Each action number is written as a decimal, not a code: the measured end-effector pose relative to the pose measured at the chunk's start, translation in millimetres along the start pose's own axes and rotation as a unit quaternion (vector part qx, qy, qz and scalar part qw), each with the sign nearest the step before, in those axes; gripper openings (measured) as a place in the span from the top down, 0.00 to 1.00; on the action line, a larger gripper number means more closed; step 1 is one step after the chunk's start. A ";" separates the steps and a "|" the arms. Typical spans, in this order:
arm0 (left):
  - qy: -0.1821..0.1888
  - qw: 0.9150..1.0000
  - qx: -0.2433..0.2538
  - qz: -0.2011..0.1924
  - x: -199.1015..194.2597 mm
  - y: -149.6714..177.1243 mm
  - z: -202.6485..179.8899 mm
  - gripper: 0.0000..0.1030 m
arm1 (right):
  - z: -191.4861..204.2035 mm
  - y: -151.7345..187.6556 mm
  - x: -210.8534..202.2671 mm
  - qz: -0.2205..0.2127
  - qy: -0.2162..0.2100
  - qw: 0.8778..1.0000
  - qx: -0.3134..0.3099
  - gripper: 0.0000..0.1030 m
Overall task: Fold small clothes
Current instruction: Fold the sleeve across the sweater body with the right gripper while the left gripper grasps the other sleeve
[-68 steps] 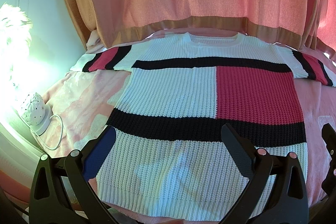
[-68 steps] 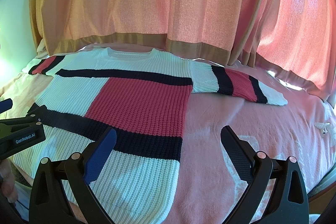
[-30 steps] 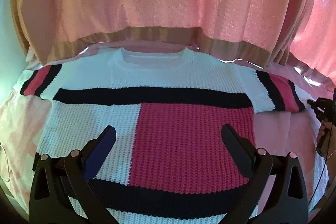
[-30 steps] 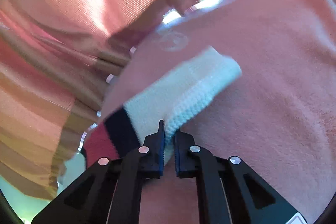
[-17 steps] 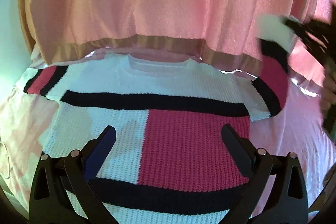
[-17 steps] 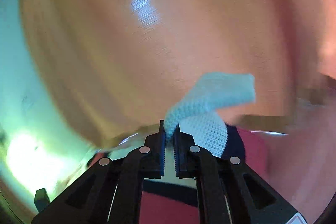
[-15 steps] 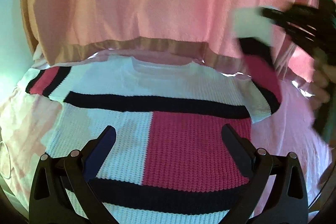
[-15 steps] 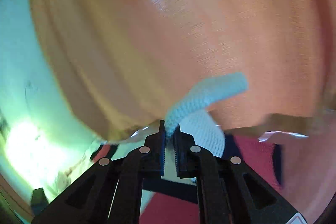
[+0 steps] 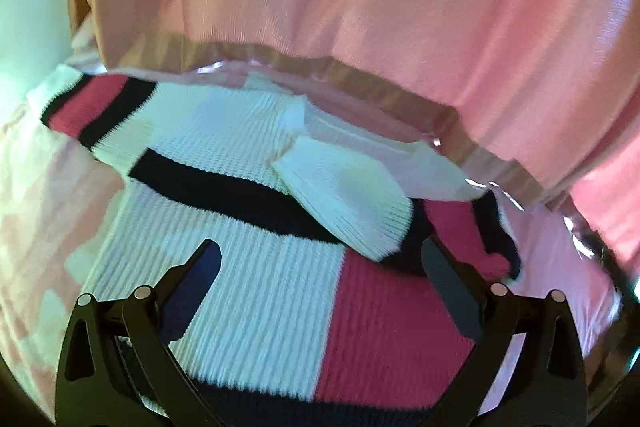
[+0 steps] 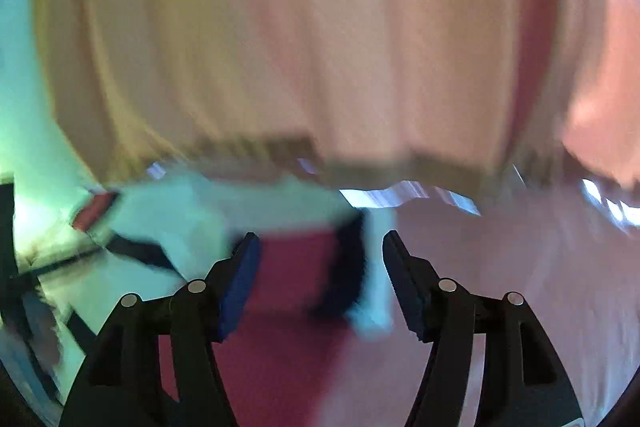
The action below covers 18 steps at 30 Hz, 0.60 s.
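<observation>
Item: knit sweater (image 9: 256, 291), colour-blocked in white, black and crimson, lying flat on the pink bedspread (image 9: 52, 211). I see its neckline at the far side, toward the curtain (image 9: 360, 7), and its hem toward me, so the long axis of the body runs away from my left gripper (image 9: 320, 291). The far left sleeve (image 9: 92, 107) lies stretched out sideways, striped black, crimson, black. The right sleeve (image 9: 352, 203) lies folded inward across the chest, its white ribbed cuff pointing toward the left sleeve and resting over the upper black band.

Left gripper: fingers spread wide, nothing between them, hovering over the lower body of the sweater; the folded cuff lies just beyond the fingertips, between them.

Right gripper (image 10: 320, 275): fingers parted, holding nothing. This view is heavily motion-blurred. The sweater (image 10: 288, 307) shows below and ahead of the fingers as crimson, black and white blocks; finer detail I cannot tell.

Writing: none that I can read in either view.

Surroundings: the peach-pink curtain with a tan hem band hangs behind the bed; pale green wall (image 9: 28, 27) at far left.
</observation>
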<state>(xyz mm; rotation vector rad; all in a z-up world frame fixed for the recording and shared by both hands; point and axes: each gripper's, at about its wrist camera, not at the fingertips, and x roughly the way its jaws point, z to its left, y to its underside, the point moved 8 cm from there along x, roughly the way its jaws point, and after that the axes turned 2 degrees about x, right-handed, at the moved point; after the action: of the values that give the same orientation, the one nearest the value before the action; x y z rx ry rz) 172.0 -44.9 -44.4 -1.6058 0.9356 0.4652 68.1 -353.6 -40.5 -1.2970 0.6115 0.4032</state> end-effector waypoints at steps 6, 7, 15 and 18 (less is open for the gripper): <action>0.049 0.995 -0.081 0.037 75.3 -7.2 7.0 0.07 | -29.6 59.4 48.3 0.080 0.041 0.996 -0.018 0.39; 0.055 0.993 -0.089 0.049 87.5 -5.3 5.0 0.08 | -23.6 68.5 49.3 0.082 0.043 0.995 -0.027 0.39; 0.056 0.992 -0.086 0.077 133.1 -5.9 -3.0 0.91 | -19.8 74.1 98.1 0.095 0.044 0.994 -0.029 0.46; 0.111 0.985 -0.125 0.031 114.1 -22.4 -2.5 0.92 | -22.8 60.4 101.6 0.081 0.023 0.996 0.023 0.90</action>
<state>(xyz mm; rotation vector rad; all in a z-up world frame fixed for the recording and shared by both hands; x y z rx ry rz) 257.6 -83.3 -113.2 -1.8882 1.1321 0.4662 106.6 -367.4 -153.7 -1.2192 0.7633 0.4898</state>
